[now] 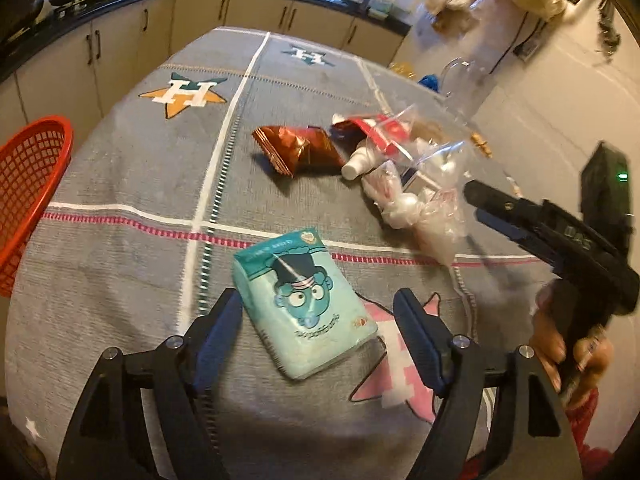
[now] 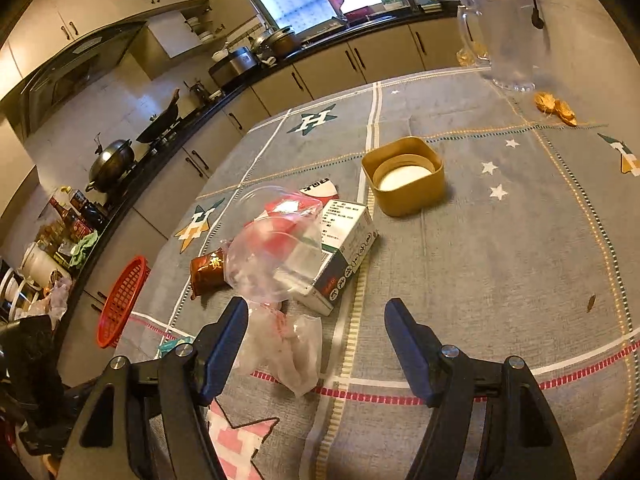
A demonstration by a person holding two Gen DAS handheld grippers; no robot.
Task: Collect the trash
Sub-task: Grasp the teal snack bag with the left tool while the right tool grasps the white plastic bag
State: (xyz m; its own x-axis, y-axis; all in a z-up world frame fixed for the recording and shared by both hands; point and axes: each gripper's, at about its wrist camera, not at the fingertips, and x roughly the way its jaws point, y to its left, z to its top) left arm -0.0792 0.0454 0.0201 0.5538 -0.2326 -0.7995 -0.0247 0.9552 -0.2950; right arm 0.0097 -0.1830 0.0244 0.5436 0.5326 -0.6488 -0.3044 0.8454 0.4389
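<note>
A teal tissue pack (image 1: 308, 300) with a cartoon face lies flat on the grey tablecloth (image 1: 132, 264). It sits between the fingers of my left gripper (image 1: 320, 308), which is open, its pads apart from the pack. Beyond it is a pile of trash: a brown snack wrapper (image 1: 300, 150), a small white bottle (image 1: 356, 164) and clear plastic bags (image 1: 424, 152). My right gripper (image 2: 316, 312) is open above the near end of that pile. A crumpled clear bag (image 2: 288, 344) lies by its left finger (image 2: 228, 332), with a white carton (image 2: 348, 252) behind.
A red mesh basket (image 1: 28, 196) hangs off the table's left edge, also seen in the right wrist view as the basket (image 2: 120, 304). A brown paper tub (image 2: 404, 176) stands mid-table. A glass jug (image 2: 504, 28) and orange scraps (image 2: 556, 108) lie at the far right. Kitchen counters run behind.
</note>
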